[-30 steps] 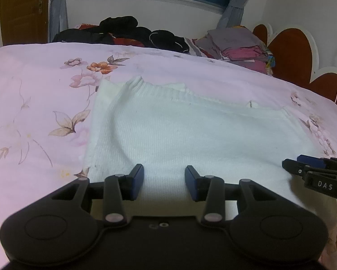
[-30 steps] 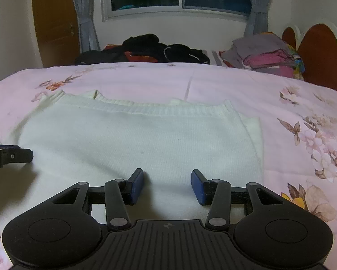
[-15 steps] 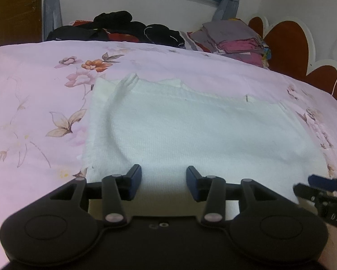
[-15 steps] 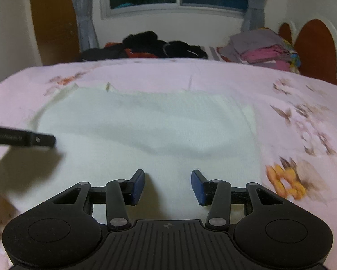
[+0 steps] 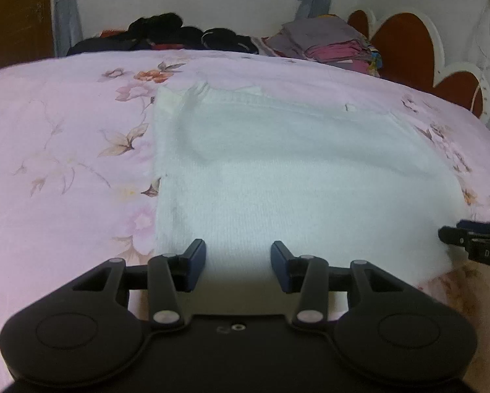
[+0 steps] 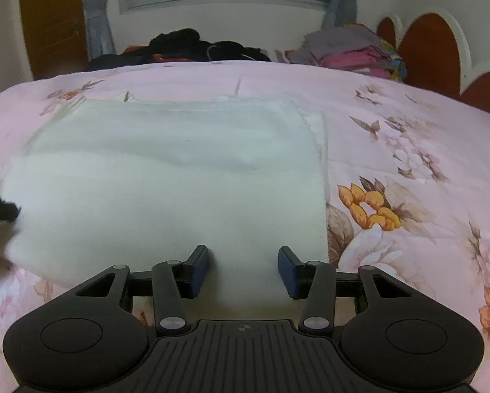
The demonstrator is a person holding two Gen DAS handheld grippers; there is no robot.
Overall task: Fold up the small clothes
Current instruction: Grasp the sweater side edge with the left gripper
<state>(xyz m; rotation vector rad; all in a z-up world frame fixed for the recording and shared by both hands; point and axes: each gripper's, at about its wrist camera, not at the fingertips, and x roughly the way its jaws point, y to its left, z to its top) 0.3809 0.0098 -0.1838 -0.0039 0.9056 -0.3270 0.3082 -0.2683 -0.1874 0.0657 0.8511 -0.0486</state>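
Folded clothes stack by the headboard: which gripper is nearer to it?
Right, narrowly. The right gripper is at the white sweater's near right corner, on the stack's side. The left gripper is at the near left corner, farther across.

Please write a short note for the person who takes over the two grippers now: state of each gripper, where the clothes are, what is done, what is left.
Left gripper: open, holding nothing, at the near hem of the white knitted garment, towards its left side.
Right gripper: open, holding nothing, at the same hem towards the right side.
The garment lies spread flat on the pink floral bedsheet.
At the far side of the bed: a stack of folded clothes and a pile of dark clothes.
Done: both grippers are in position at the hem.
Left: close on the hem and fold the garment; this looks like the likely next step.
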